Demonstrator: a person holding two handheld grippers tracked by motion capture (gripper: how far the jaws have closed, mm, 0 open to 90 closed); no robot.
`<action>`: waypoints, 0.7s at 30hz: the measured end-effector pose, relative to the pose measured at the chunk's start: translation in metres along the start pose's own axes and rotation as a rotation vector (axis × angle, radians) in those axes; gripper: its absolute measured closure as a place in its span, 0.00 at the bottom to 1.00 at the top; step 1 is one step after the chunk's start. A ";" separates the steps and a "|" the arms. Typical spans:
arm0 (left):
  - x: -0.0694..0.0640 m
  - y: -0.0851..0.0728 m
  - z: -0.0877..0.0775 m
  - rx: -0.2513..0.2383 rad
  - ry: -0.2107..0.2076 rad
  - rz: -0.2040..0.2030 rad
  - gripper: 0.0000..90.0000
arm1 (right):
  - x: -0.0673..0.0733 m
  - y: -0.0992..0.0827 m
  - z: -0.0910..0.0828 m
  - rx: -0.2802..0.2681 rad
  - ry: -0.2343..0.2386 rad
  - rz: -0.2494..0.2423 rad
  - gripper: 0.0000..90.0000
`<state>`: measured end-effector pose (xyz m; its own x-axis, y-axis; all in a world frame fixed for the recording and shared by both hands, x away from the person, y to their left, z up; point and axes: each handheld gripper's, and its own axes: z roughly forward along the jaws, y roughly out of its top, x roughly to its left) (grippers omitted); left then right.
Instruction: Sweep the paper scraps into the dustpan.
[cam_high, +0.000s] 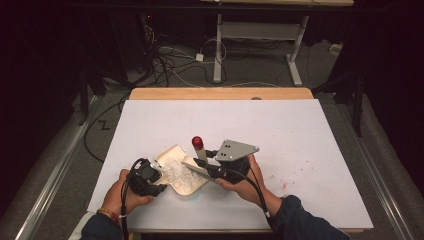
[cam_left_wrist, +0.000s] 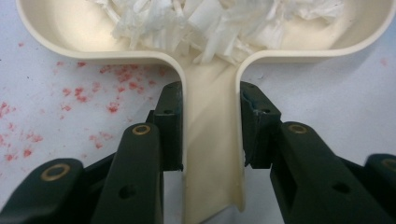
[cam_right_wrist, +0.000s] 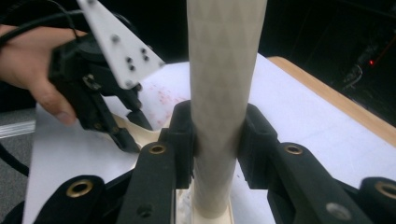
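Two grippers, both closed. Your left gripper (cam_high: 152, 179) clamps the dustpan (cam_left_wrist: 212, 154) by its handle, pan flat on the table (cam_high: 300, 150) holding white shreds (cam_left_wrist: 219, 21). Your right gripper (cam_high: 210, 161) clamps a red-capped brush (cam_high: 199, 148), shaft upright, standing at the pan's right edge; the shreds lie left of it, toward the left gripper.

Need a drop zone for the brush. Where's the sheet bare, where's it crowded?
Bare: the white sheet across its far half up to the wooden edge, and its right side beyond the right tongs. Faint red specks there. Crowded: near centre-left, where the left tongs hold the cream dustpan of white shreds and the brush stands.
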<state>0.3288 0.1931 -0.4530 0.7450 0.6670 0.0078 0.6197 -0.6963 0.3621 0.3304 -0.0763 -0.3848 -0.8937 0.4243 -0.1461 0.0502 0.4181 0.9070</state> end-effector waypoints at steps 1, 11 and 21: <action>0.000 0.000 0.000 0.000 0.000 -0.001 0.71 | 0.001 0.001 0.000 -0.005 0.005 -0.004 0.79; 0.000 0.001 -0.006 0.005 -0.011 -0.021 0.71 | -0.022 0.008 -0.016 -0.053 -0.058 0.015 0.79; 0.009 -0.002 -0.010 -0.010 -0.019 -0.071 0.71 | -0.059 0.014 0.009 -0.055 -0.161 0.003 0.79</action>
<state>0.3317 0.2037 -0.4445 0.7039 0.7094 -0.0358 0.6685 -0.6446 0.3708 0.3878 -0.0881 -0.3668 -0.8104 0.5506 -0.2004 0.0245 0.3736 0.9273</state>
